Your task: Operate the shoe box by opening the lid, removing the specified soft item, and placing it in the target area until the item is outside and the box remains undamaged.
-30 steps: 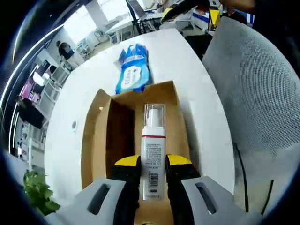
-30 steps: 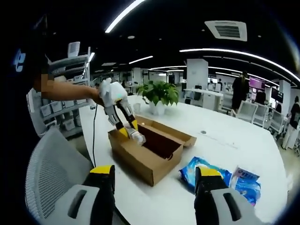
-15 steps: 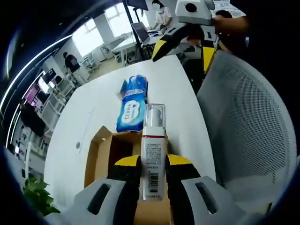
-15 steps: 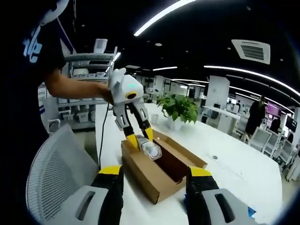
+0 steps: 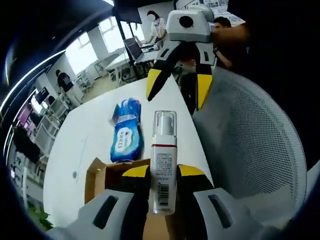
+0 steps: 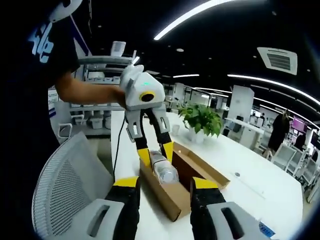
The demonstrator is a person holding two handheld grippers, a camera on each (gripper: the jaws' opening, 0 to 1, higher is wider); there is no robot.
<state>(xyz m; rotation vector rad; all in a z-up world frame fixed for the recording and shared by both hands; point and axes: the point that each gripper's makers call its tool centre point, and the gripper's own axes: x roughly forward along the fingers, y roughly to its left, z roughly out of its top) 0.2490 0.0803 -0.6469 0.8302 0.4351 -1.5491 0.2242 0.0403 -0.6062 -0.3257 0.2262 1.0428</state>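
1. The big white table [image 5: 90, 135] holds an open brown cardboard shoe box [image 6: 186, 186]. The box lid is already open, with its flaps out to the sides.
2. A grey mesh chair [image 5: 250, 150] stands just beside the table, on the near side of the box.
3. A flat blue soft pack with a white label [image 5: 125, 131] lies on the table, past the far end of the box. It is outside the box.
4. The left hand-held gripper [image 5: 163, 192] is closed tight on a white plastic pump bottle with a clear cap and a red stripe [image 5: 163, 165]. In the right gripper view the bottle [image 6: 162, 170] hangs in the air over the near end of the box, touching nothing but the jaws.
5. The step in hand looks like carrying the bottle away from the box to a free spot on the table. To do it well, I think the grip should stay firm and the bottle should keep well above the box walls, so nothing bumps or bends the cardboard. Then it should go down slowly, near the blue pack.
6. The right hand-held gripper [image 6: 162, 192] is open, with a gap between its yellow tips, and holds nothing. In the left gripper view it [image 5: 176, 90] hangs in the air over the chair and the table edge.
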